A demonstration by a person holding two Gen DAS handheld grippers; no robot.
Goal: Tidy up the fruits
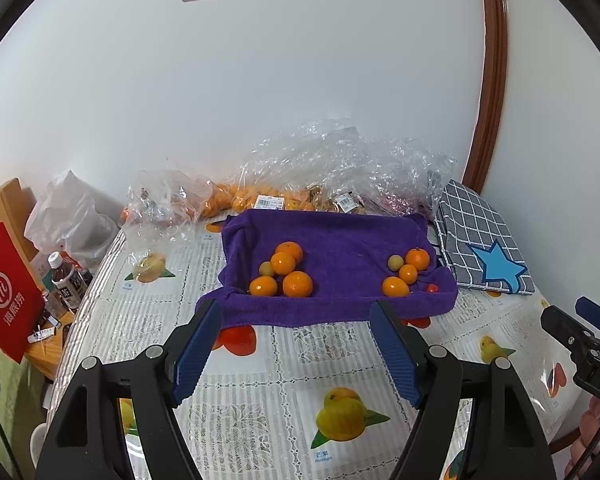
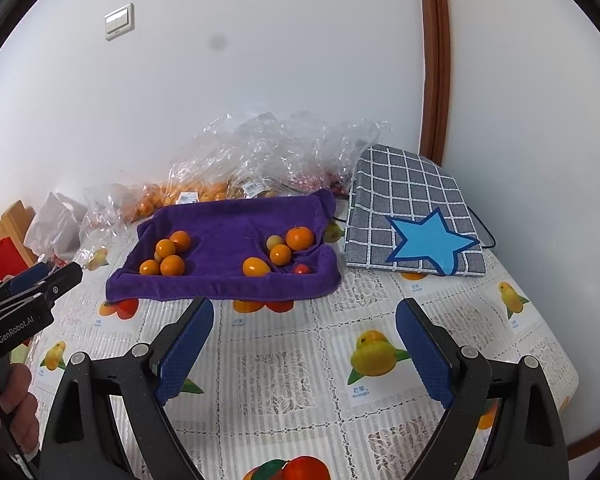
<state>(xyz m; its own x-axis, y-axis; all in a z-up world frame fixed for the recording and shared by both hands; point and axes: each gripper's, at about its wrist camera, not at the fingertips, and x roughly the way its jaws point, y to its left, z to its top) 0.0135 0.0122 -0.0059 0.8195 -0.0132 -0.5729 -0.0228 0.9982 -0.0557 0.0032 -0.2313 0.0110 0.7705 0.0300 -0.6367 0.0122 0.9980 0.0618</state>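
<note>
Left gripper (image 1: 296, 318): hovered low over the table, short of the cloth's near edge, its blue-padded fingers (image 1: 194, 354) spread wide with nothing between them; from the right wrist view its body showed side-on at the left, with a hand wrapped round the handle below.

Right gripper (image 2: 305, 316): was likewise held above the table beside the left one, fingers wide apart and empty, aimed at the cloth's right half.

Writing: "GenRobot.AI" stood in white on the left gripper's black body; "DAS" was all that could be read on the right gripper's body (image 1: 596, 360) in the left wrist view.

Table (image 2: 284, 368): wore a lace-patterned cover printed with fruit pictures; small captions sat under each, too small to read beyond a word like "mango".

Purple cloth (image 1: 340, 240): lay mid-table, edges raised like a shallow tray.

Left fruit cluster (image 1: 284, 274): four orange citrus and one small pale fruit sat touching one another.

Right fruit cluster (image 1: 406, 274): three orange fruits, one pale one and a tiny red one (image 1: 432, 288) sat near the right edge.

Checked grey cloth (image 2: 412, 216): lay folded to the right, bearing a blue star.

Plastic bags (image 1: 340, 168): were crumpled against the wall behind, with more oranges and white barcode labels inside.

Red bag (image 1: 6, 296): stood off the table's left side, with a white logo and Chinese characters.
</note>
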